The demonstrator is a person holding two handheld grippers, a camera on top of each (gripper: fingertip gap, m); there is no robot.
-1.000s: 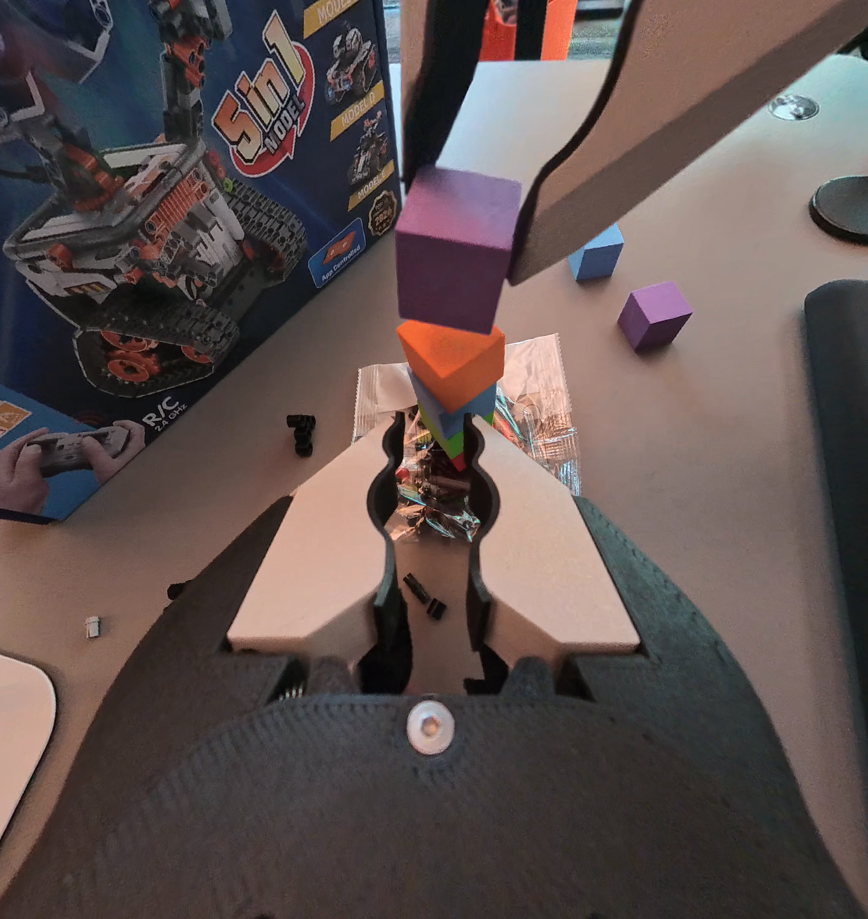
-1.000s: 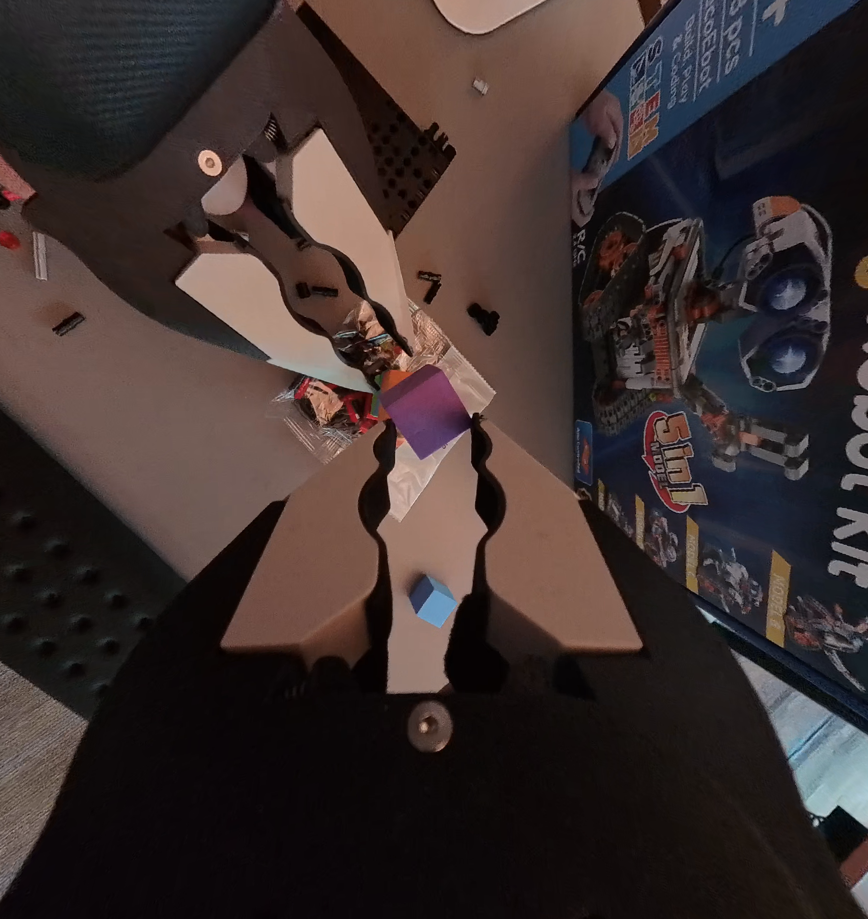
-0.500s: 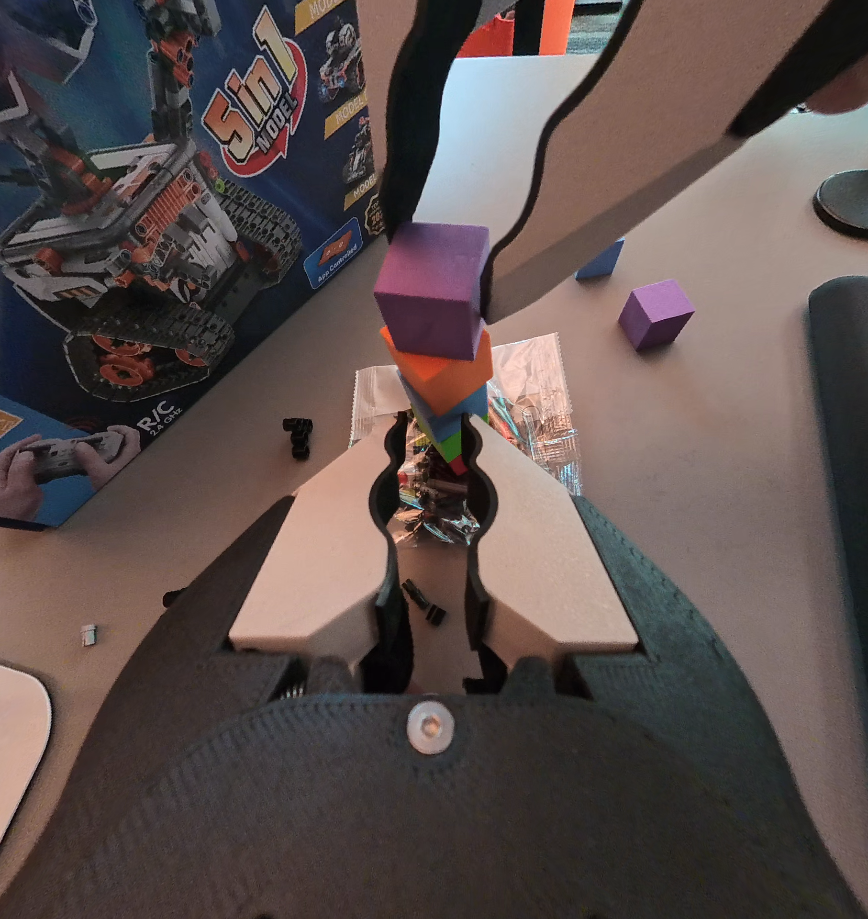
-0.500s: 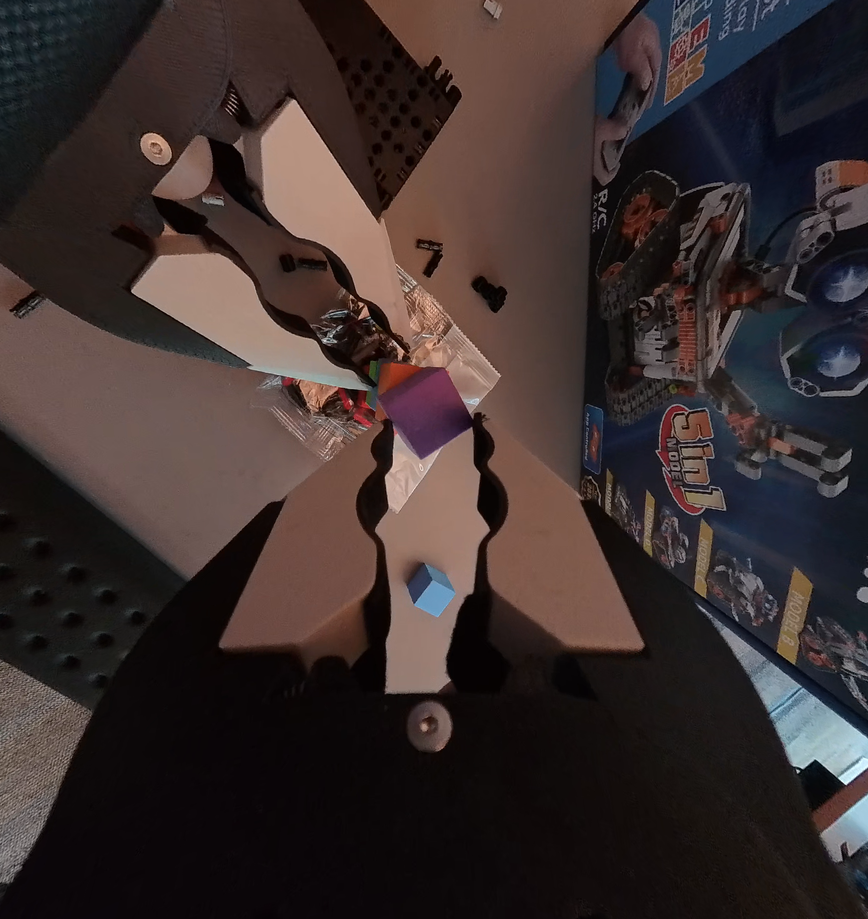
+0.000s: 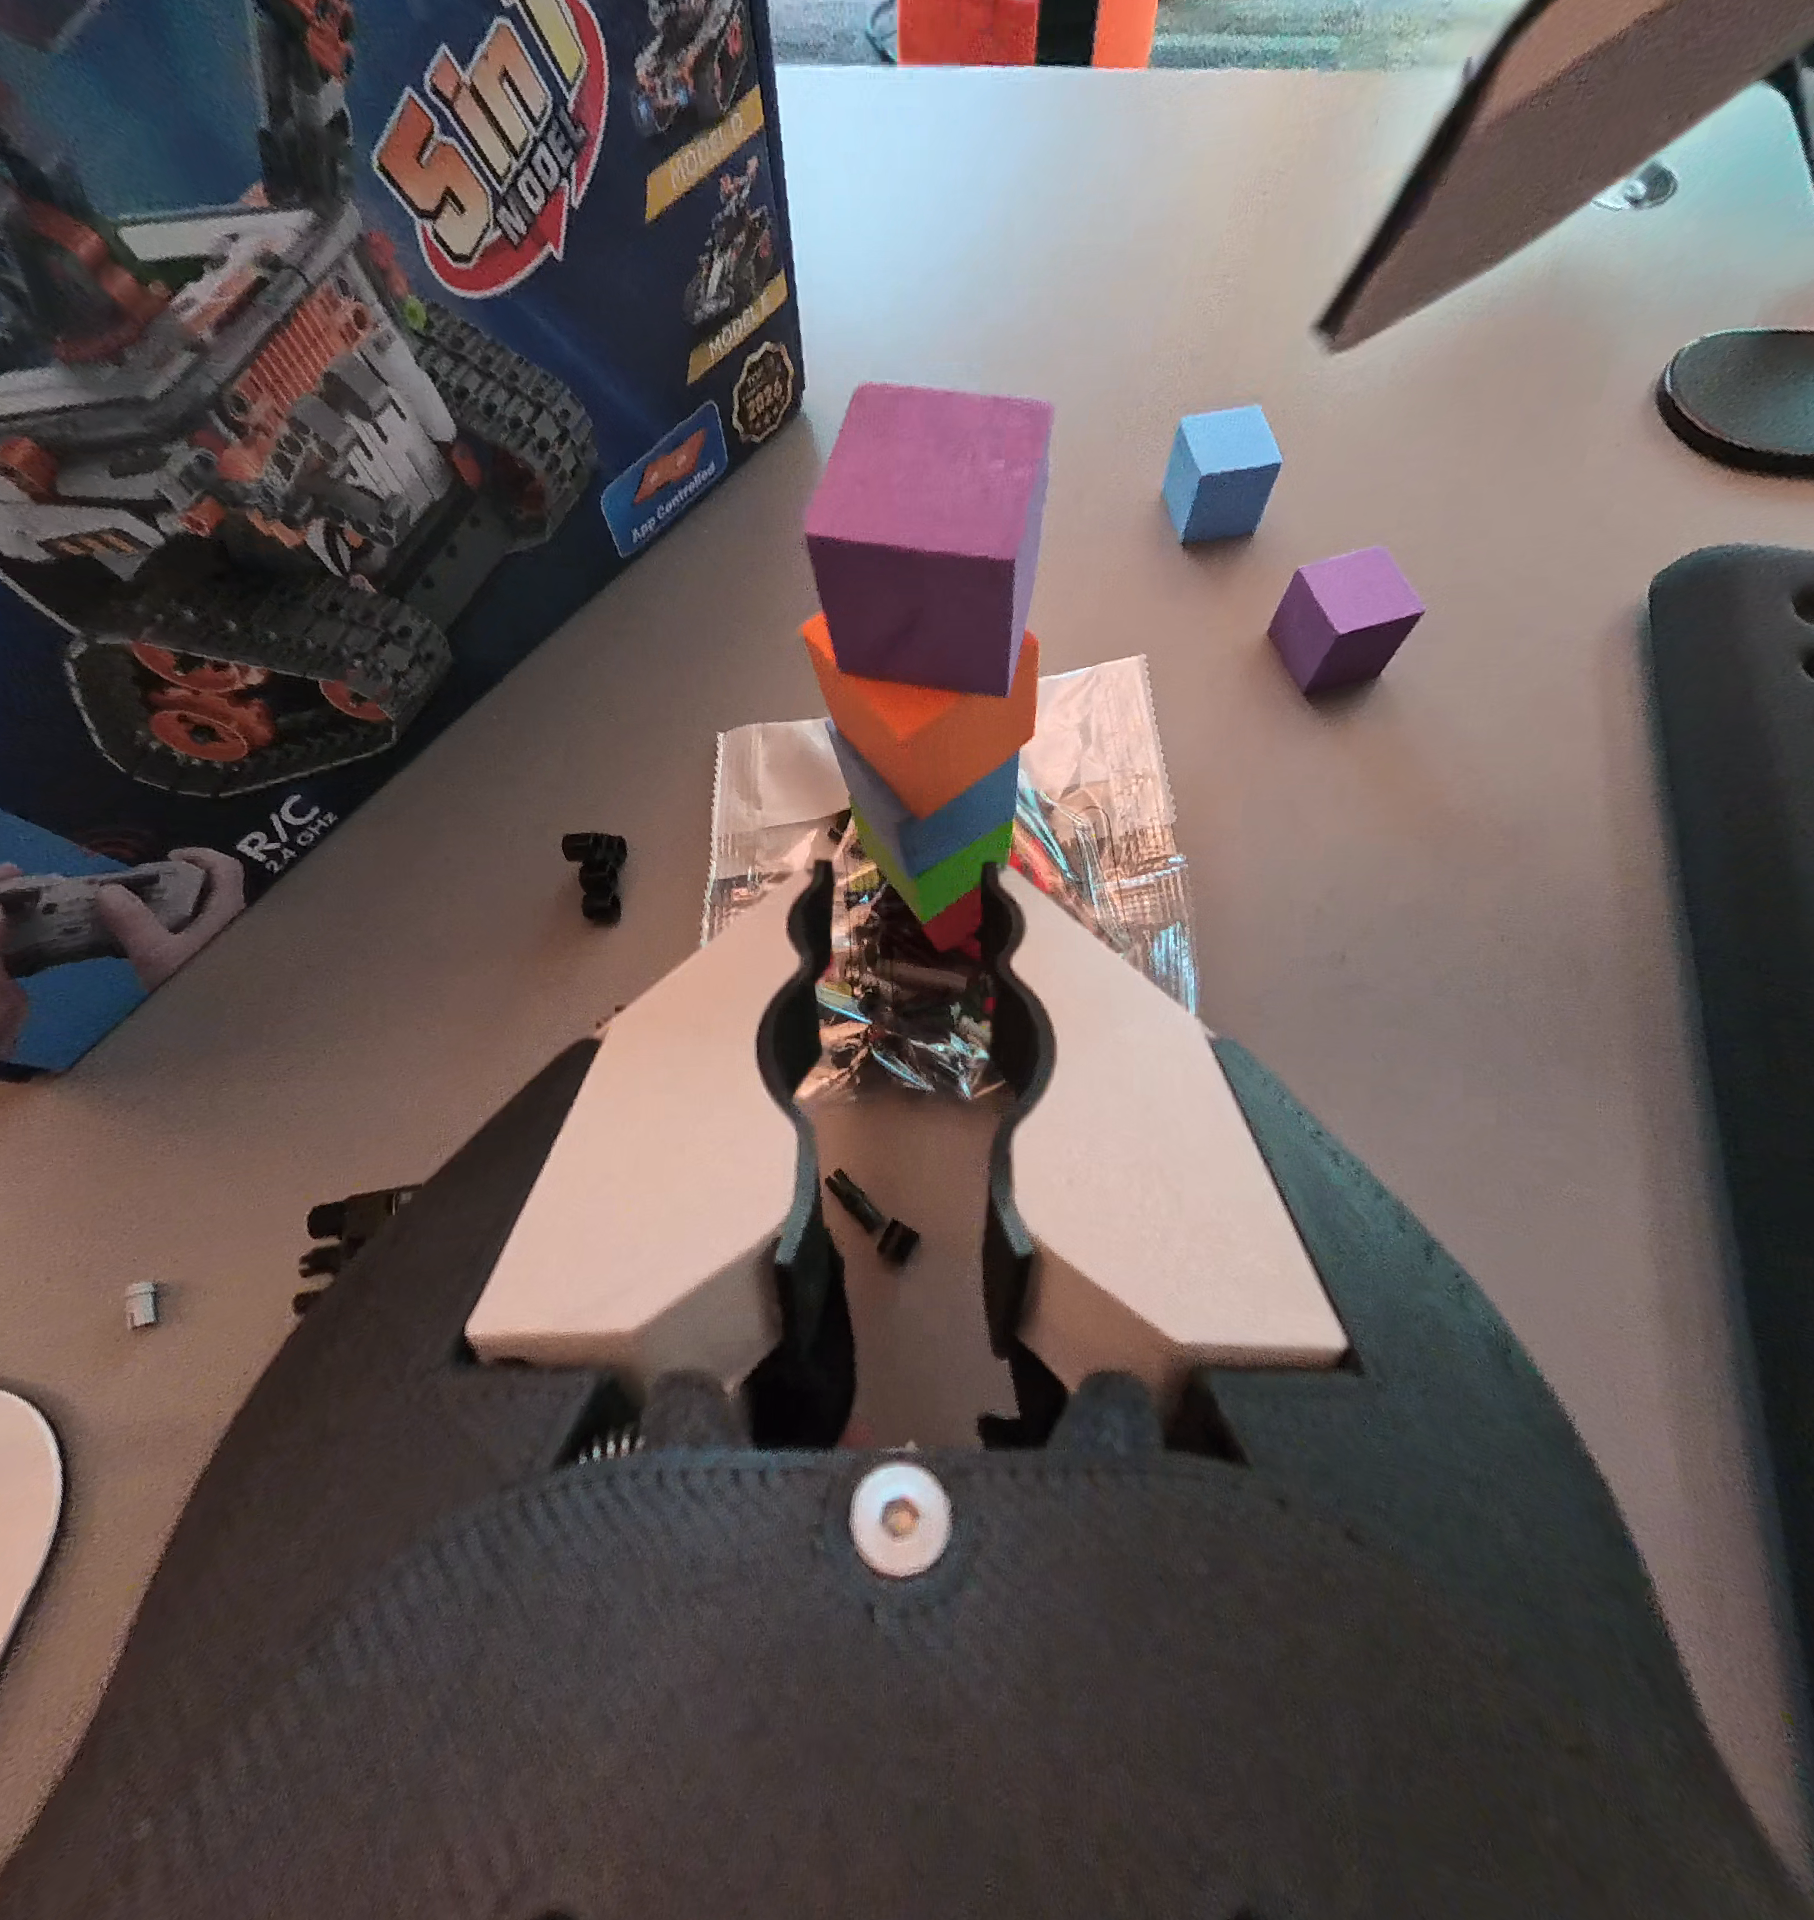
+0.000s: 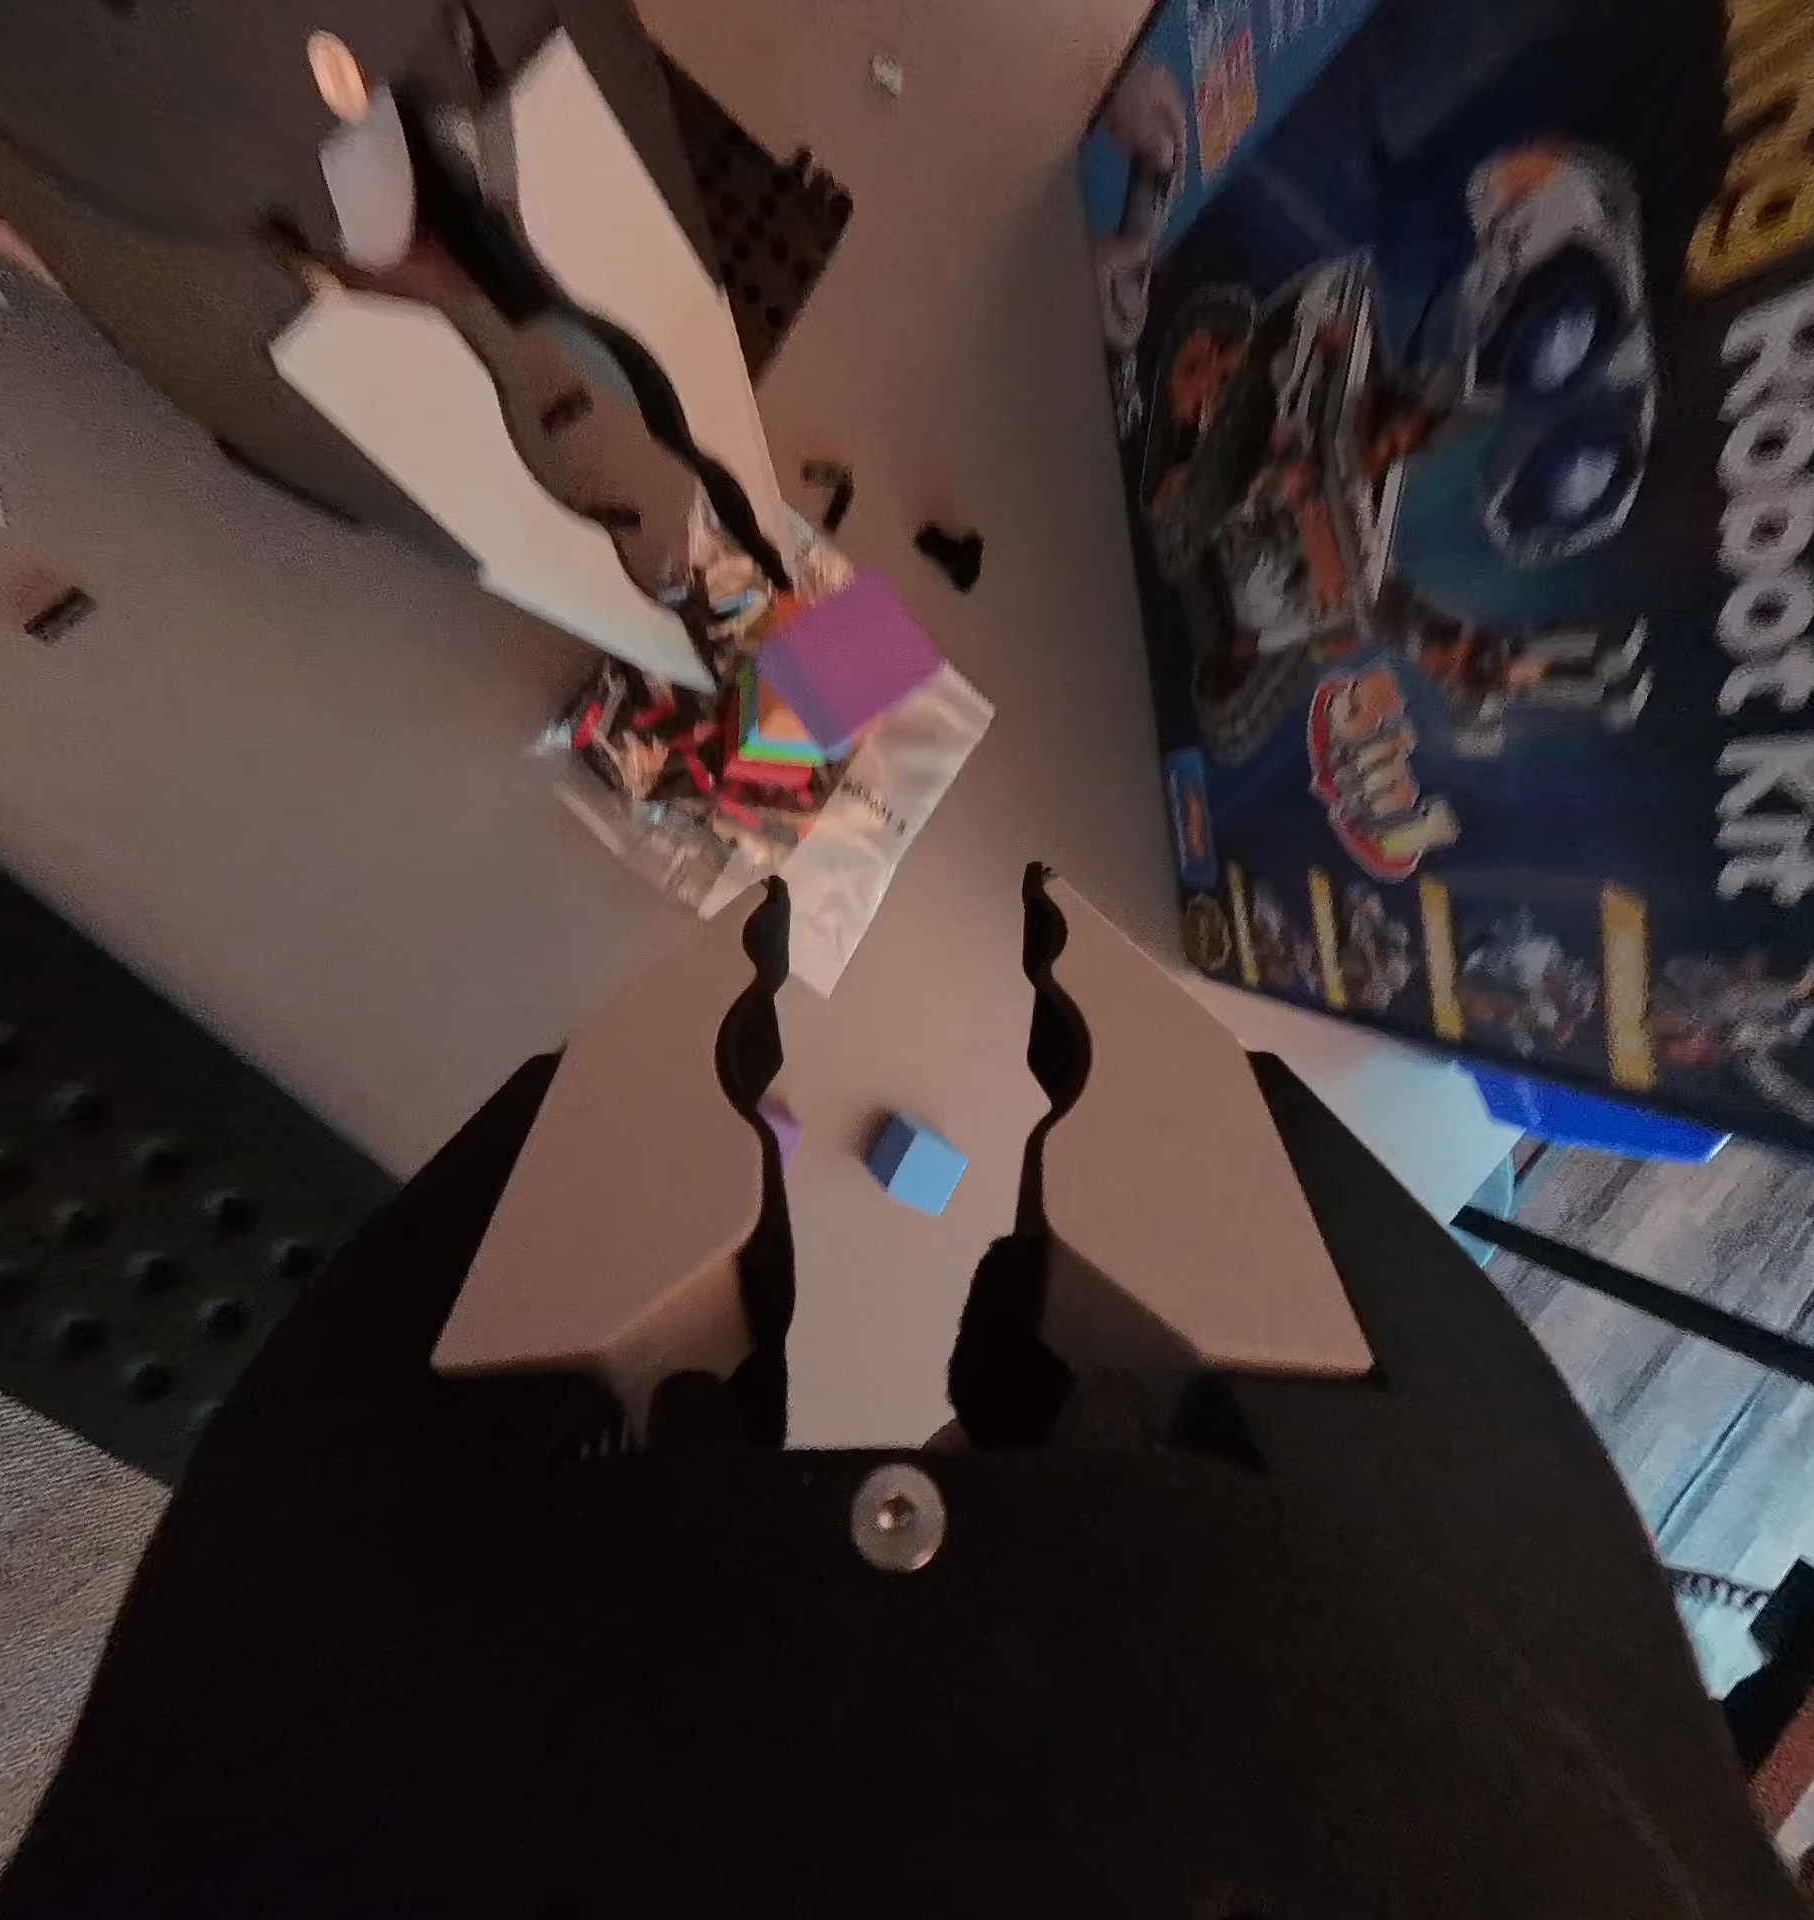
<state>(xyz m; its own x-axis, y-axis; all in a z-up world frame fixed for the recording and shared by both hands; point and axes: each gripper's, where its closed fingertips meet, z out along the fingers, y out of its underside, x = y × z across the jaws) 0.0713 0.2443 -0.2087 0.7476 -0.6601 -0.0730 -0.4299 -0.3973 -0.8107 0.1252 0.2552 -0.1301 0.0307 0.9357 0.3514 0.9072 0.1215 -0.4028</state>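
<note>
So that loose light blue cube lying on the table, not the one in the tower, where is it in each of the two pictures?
Left wrist view: the loose light blue cube lies upper right of centre, beyond the block tower.
Right wrist view: it shows low in the middle, between that gripper's two open fingers.
Shared landmark: the tower's purple top cube, standing on the clear bag of small parts.

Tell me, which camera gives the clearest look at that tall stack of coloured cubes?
The left wrist view. The stack appears side-on and sharp there: purple cube on top, then orange, blue, green, red. The right wrist view looks down on the stack through blur, so mostly the purple top shows, with slivers of the colours beneath.
</note>
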